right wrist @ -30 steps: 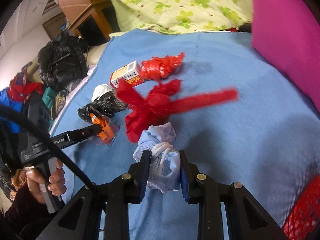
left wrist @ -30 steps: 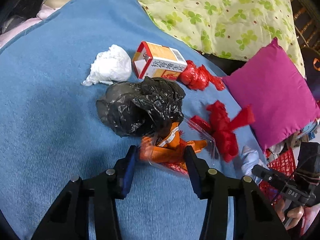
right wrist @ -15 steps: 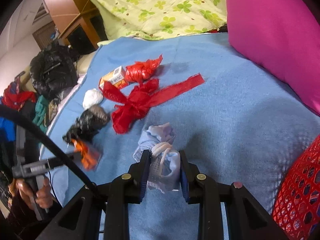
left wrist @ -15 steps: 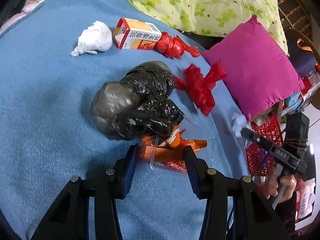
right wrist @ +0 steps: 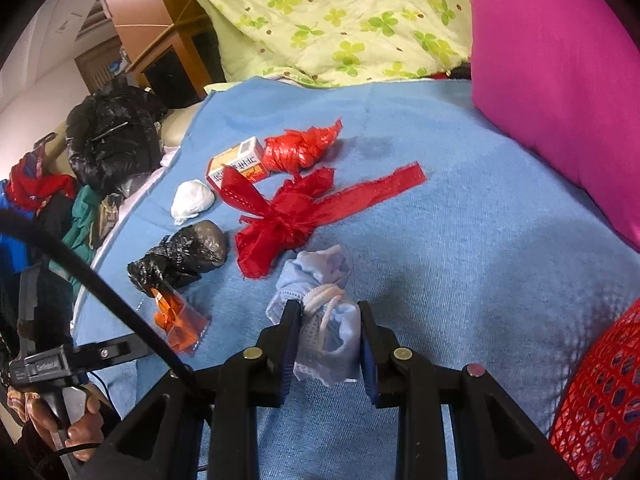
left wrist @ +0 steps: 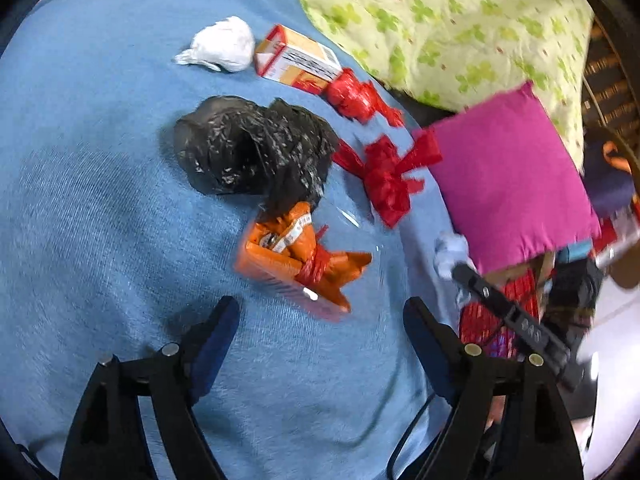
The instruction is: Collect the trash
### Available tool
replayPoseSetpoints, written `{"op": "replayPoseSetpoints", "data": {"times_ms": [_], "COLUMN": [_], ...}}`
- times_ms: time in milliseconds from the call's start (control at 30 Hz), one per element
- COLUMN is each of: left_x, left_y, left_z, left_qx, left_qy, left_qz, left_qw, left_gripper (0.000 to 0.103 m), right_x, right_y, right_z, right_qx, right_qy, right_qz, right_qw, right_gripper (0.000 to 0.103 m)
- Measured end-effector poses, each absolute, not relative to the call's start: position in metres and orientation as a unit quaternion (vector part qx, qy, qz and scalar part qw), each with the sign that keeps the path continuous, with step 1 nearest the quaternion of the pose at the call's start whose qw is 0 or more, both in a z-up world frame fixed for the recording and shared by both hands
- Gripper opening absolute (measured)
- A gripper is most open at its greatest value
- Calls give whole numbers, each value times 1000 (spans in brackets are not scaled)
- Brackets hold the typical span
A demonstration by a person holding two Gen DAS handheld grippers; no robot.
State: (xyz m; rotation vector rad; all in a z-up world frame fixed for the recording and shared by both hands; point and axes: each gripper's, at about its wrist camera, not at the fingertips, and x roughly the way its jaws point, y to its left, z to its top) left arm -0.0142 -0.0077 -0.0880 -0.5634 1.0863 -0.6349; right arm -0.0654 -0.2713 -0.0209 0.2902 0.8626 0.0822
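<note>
My left gripper [left wrist: 320, 306] hangs over the blue blanket [left wrist: 100, 220] with its jaws opening wide. An orange wrapper in a clear plastic packet [left wrist: 296, 256] lies just ahead of the fingertips, and neither pad touches it. A crumpled black bag [left wrist: 256, 152] lies beyond the packet. Further off are a red ribbon bow [left wrist: 388, 176], a red plastic wad [left wrist: 352, 94], an orange-and-white carton [left wrist: 298, 58] and a white tissue wad [left wrist: 224, 44]. My right gripper [right wrist: 330, 320] is shut on a light blue cloth bundle [right wrist: 324, 300] tied with white cord.
A magenta cushion [right wrist: 560, 80] lies at the blanket's right. A red mesh basket [right wrist: 600, 392] sits at the near right, also seen in the left wrist view [left wrist: 492, 320]. A green clover quilt [right wrist: 340, 20] covers the back. A large black bag [right wrist: 112, 132] and clothes sit off the left edge.
My left gripper has let go of the orange packet and its jaws have spread wide; the packet now lies on the blanket ahead of them. The right gripper still grips the blue bundle.
</note>
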Motion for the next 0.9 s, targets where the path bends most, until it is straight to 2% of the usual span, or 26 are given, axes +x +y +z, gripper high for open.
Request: {"op": "replayPoseSetpoints", "data": {"times_ms": [200,233,300,500,733,900], "left_x": [-4,-5,-5,-14,-50,-58], "left_y": [-20,-22,-26,-19,-33,-27], "left_z": [-89,-88,-87,-91,-97,-105], "left_qx": [-265,-254,-221,-208,-152,-161], "left_qy": [491,488,492,494,501,521], "left_qz": [-273,-272,-276,-296,-336,-332], "left_qw": [784,790,795,791,783,770], "left_gripper": [82,78,47,26,25,25], "right_x": [-69,-69,-70,-72,-73,-75], "right_y": [-276,-277,-280,-290,-290,-290], "right_z": [-20,-20,-21,-16,-11,-8], "right_qx": [136,132,130,142,141,146], "right_qy": [410,410,411,400,390,383], "right_qz": [42,41,39,40,39,41], "right_qw": [901,901,902,905,909,911], "right_gripper": [29,29,29,29,29,29]}}
